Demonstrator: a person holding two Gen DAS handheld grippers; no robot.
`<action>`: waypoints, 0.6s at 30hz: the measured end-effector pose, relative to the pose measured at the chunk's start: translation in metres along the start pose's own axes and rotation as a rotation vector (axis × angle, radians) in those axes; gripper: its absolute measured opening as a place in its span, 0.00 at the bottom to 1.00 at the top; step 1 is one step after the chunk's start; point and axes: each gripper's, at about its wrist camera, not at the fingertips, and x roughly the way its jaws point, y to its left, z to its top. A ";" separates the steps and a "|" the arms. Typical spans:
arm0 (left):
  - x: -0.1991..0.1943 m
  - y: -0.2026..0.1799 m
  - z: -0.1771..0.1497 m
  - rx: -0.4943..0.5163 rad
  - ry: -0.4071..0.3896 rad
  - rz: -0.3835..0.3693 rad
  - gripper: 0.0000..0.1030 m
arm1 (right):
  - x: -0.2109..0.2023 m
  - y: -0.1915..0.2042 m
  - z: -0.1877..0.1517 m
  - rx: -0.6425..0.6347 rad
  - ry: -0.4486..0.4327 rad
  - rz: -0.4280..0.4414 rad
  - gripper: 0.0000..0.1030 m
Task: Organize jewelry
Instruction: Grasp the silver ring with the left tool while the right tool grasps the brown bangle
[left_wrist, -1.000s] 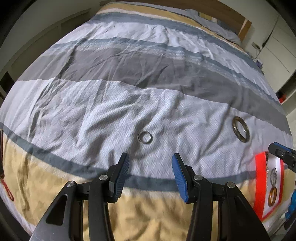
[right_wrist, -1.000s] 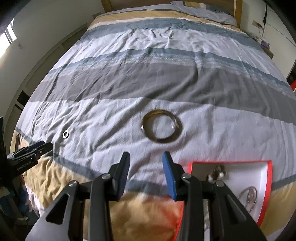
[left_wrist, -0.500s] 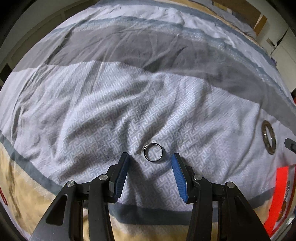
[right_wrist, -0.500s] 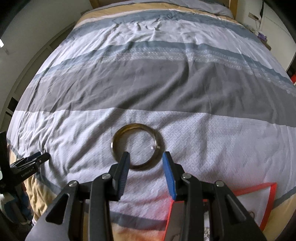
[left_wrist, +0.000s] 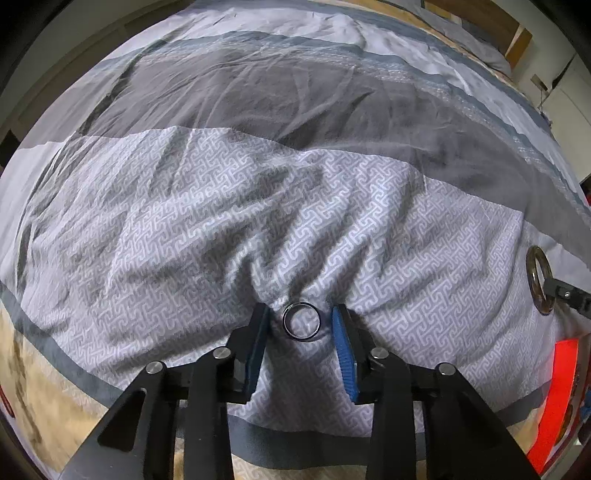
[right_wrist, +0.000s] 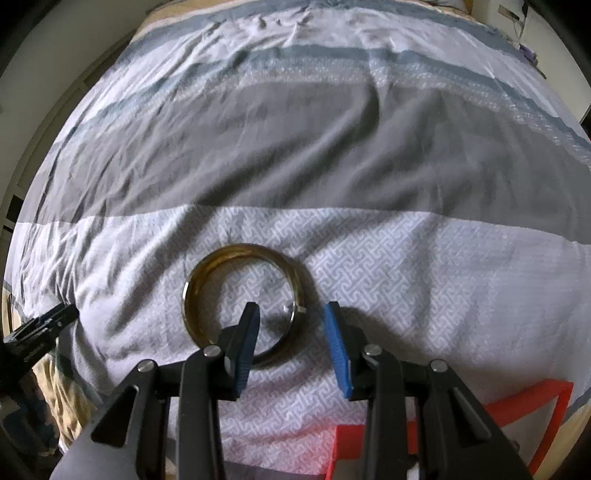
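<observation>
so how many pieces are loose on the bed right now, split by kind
small silver ring: 1, between the left claw's pads, which have just been closing
large brass-coloured bangle: 1, its right side between the right claw's pads
total: 2

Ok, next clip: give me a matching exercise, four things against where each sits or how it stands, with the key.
Things:
1. small silver ring
2. bronze bangle
3. red tray
4. bedspread

States:
A. lying flat with the right gripper straddling its right rim, one fingertip inside the loop, one outside
B. near the foot of the bed, at the lower right of the right wrist view
C. between the left gripper pads, which have just been closing and do not yet press on it
D. wrinkled, striped grey, white and tan

Pairs: 1-C, 2-A, 3-B, 4-D
</observation>
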 end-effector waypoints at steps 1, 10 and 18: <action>-0.001 0.001 0.000 -0.005 -0.001 -0.004 0.27 | 0.004 0.001 0.000 -0.003 0.008 -0.004 0.34; -0.004 0.003 0.004 -0.004 -0.001 -0.021 0.19 | 0.015 0.000 -0.002 0.012 0.011 -0.010 0.24; -0.023 -0.002 -0.011 0.018 -0.005 -0.047 0.19 | -0.007 0.007 -0.008 0.005 -0.021 0.031 0.08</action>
